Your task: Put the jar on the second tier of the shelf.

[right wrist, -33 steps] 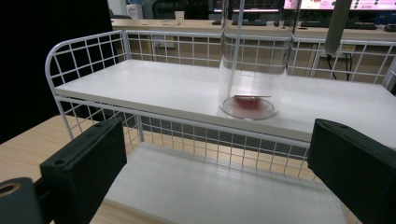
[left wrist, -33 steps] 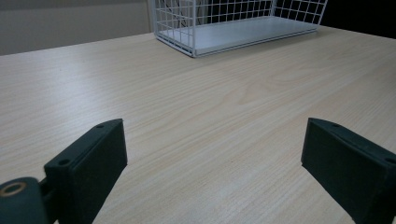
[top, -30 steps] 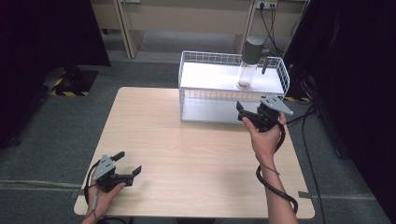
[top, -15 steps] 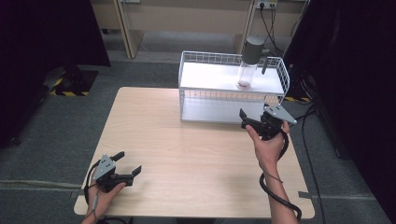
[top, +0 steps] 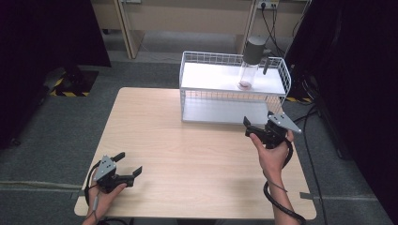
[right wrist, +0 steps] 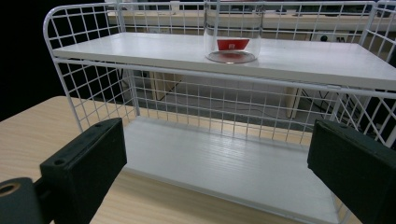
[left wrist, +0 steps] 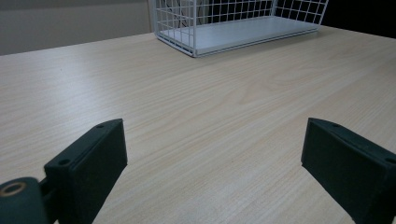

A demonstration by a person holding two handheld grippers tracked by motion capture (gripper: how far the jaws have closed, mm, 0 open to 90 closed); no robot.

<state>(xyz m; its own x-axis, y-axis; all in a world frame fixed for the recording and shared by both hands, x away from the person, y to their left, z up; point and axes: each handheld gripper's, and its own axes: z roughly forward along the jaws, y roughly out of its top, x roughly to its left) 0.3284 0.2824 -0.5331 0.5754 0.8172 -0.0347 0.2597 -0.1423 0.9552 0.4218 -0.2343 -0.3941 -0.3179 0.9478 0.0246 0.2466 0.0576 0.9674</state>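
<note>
A tall clear glass jar with a grey cap (top: pixel 248 65) stands upright on the top shelf of a white wire rack with two white shelf boards (top: pixel 197 105), its long axis vertical and the cap pointing straight up. It sits toward the right end of that shelf, near the back rail. In the right gripper view the jar's (right wrist: pixel 232 32) lower part shows through the wire, with a small red piece lying at the bottom inside; what that piece is cannot be told.

The rack stands at the far right part of the light wooden bench (top: pixel 187 154), its long side running across the bench and its open front facing the person.

The right hand-held gripper (top: pixel 263 129) is held just in front of the rack's right end, above the bench and apart from the wire. Its jaws stand wide apart with nothing between them, and they face the rack's lower shelf, with the jar higher up and beyond. The right hand-held gripper's (right wrist: pixel 215 168) black jaws frame that lower board in its own view.

The left hand-held gripper (top: pixel 130 164) lies low over the near left corner of the bench, well apart from the rack and jar. Its jaws are also spread wide and hold nothing, aimed across the bare wood toward the rack (left wrist: pixel 233 28).
</note>
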